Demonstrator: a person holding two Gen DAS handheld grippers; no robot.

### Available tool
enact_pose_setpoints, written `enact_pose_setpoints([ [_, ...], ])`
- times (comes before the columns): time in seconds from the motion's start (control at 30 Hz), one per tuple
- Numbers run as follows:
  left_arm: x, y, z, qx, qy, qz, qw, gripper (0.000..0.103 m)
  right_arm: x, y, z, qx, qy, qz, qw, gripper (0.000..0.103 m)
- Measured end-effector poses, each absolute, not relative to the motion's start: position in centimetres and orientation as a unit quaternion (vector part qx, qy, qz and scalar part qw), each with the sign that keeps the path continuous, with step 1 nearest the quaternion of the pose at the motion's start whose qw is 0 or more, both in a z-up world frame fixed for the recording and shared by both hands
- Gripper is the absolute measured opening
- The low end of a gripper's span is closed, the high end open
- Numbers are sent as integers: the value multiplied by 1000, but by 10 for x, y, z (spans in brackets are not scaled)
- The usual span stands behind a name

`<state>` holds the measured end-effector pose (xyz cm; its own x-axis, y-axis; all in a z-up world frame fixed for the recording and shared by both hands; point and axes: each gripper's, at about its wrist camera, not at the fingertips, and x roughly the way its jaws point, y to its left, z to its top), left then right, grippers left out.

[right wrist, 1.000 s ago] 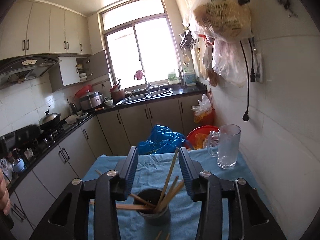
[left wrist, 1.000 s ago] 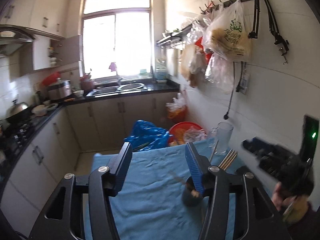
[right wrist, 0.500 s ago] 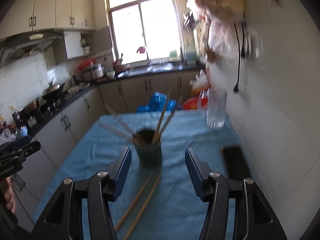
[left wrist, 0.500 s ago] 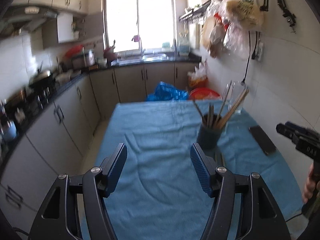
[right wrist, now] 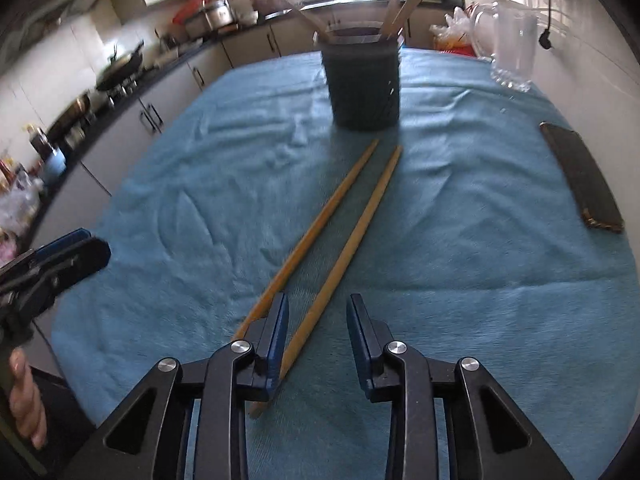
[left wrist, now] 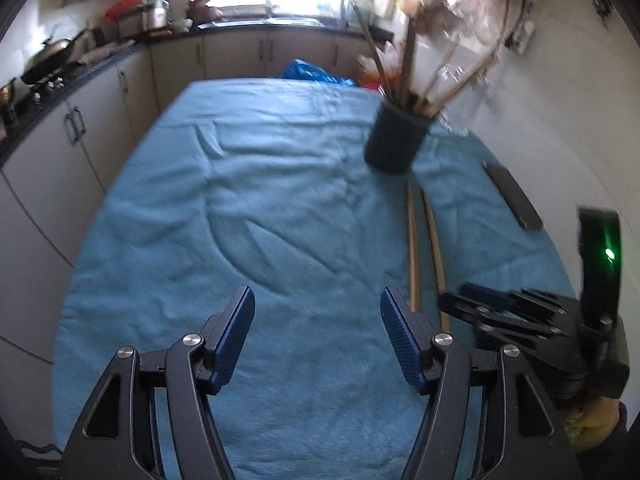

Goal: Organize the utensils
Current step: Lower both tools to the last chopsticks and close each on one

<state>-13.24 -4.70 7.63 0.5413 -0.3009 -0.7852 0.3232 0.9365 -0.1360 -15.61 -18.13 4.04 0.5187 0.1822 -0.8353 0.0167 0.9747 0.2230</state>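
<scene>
Chopsticks [right wrist: 320, 236] beside cup [right wrist: 362, 84] on towel [right wrist: 460, 240].
Right gripper [right wrist: 316, 320] closing, narrow, around one chopstick, not yet pressing; left gripper [left wrist: 318, 324] wide, empty.

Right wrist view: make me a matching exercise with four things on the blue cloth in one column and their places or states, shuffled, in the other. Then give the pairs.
Things
1. dark cup
2. loose chopsticks
3. glass mug
4. phone

Places or states
A. lying flat at the cloth's right edge
B. standing empty in the far right corner
C. upright at the far middle, holding sticks
D. lying side by side, running from the cup toward the right gripper

Pairs: 1-C, 2-D, 3-B, 4-A
</scene>
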Motion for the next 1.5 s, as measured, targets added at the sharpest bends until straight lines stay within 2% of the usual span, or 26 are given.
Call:
enact_pose_setpoints([
  [0.03, -134, -52, 71, 15, 448, -185, 875, 64, -155, -180, 35, 100, 492, 47, 864, 32],
  [0.13, -138, -69, 61, 28, 453, -205, 867, 64, -151, -184, 31, 94, 491, 31, 865, 13],
  [0.3, -138, -102, 42, 62, 468, -230, 851, 63, -157, -217, 33, 126, 498, -7, 858, 8],
  [0.5, -134, -148, 22, 129, 476, -237, 837, 37, -175, -244, 35, 144, 499, -31, 854, 8],
  [0.57, -133, -153, 22, 131, 480, -229, 837, 11, -180, -247, 37, 146, 498, -33, 854, 8],
  [0.6, -132, -153, 22, 123, 487, -224, 835, 7, -182, -247, 37, 147, 498, -33, 854, 8],
  [0.87, -140, -119, 29, 41, 557, -248, 792, 7, -204, -252, 38, 139, 508, -25, 850, 8],
  [1.0, -131, -114, 40, 35, 541, -254, 801, 8, -206, -253, 38, 137, 512, -13, 848, 12],
  [1.1, -110, -117, 44, 43, 534, -240, 809, 15, -195, -257, 40, 136, 510, -18, 849, 12],
  [1.17, -95, -126, 42, 48, 536, -239, 808, 27, -185, -257, 41, 131, 509, -21, 851, 12],
  [1.5, -27, -164, 21, 72, 539, -230, 807, 27, -106, -266, 34, 114, 515, -21, 849, 12],
])
